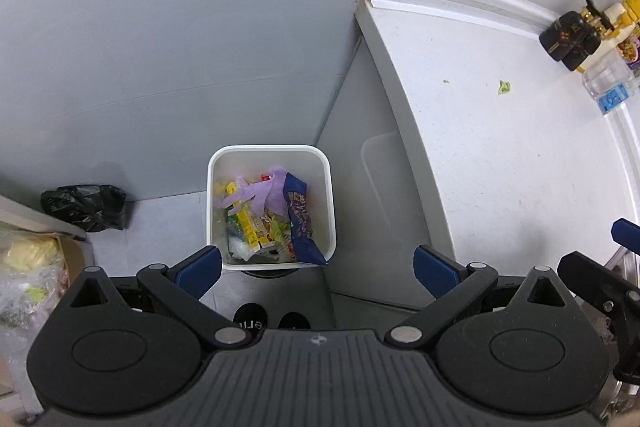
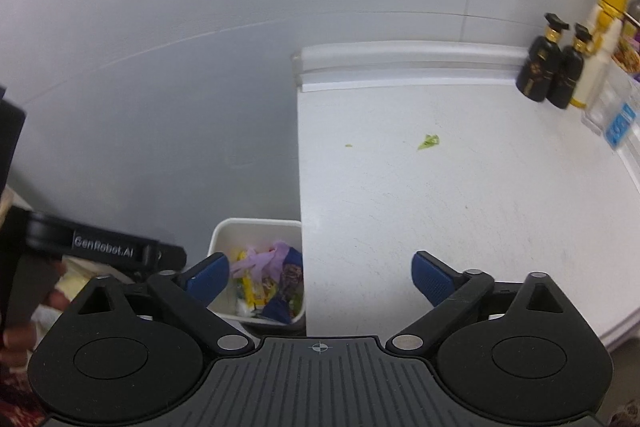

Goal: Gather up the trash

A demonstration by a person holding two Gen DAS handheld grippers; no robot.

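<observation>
On the white surface [image 2: 460,207], at twelve o'clock: green leaf scrap [image 2: 428,141]. Both claws, left claw [image 1: 316,269] and right claw [image 2: 320,279], gape empty. Pinch low; carry to white square plastic bin [image 2: 224,231].

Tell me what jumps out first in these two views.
The white bin on the floor beside the counter, stuffed with wrappers and a purple glove. Green scraps lie on the counter, bottles stand in its far corner, and both sets of jaws stand open and empty.
</observation>
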